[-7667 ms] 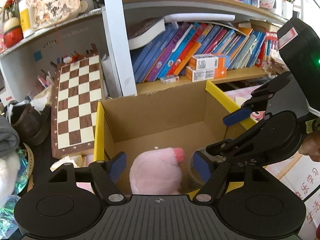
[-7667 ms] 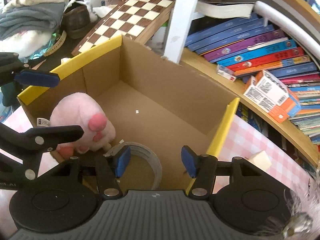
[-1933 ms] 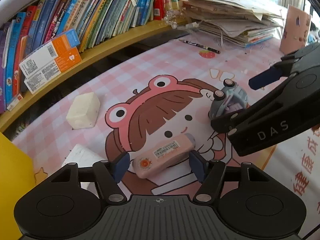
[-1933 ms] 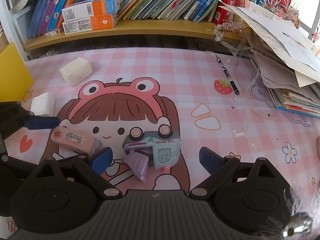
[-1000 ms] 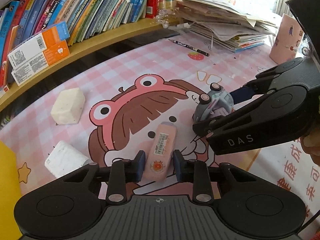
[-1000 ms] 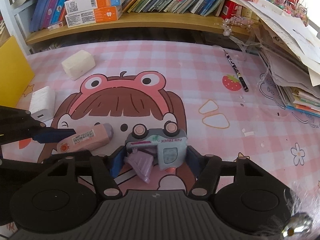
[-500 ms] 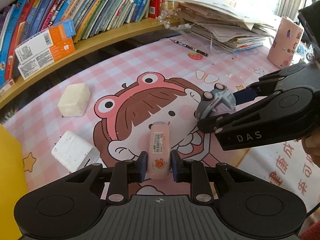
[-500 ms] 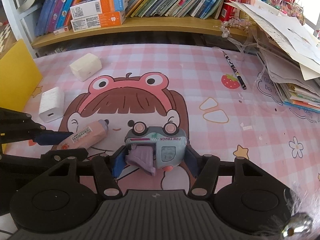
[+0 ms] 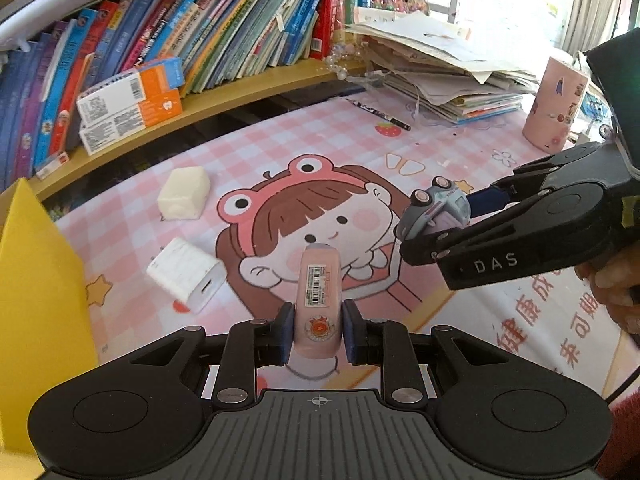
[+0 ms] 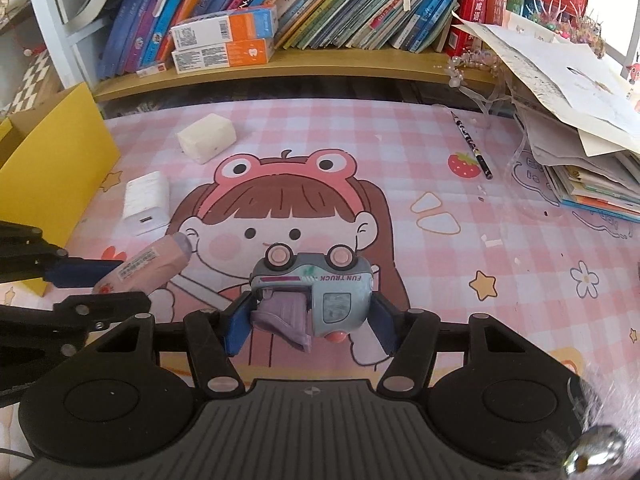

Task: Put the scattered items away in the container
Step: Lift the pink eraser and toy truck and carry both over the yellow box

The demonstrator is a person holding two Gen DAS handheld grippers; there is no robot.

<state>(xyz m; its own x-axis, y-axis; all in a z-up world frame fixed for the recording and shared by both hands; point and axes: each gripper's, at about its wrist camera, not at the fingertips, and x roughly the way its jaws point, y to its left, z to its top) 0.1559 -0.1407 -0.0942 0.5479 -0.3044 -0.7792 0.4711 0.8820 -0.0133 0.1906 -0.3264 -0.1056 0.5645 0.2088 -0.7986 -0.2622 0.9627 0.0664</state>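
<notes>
left tongs grip pink tube — right tongs grip toy truck.

Your left gripper is clamped on the pink tube, lifted over the mat. Your right gripper pinches the toy truck. White charger and white block lie near the yellow box.
</notes>
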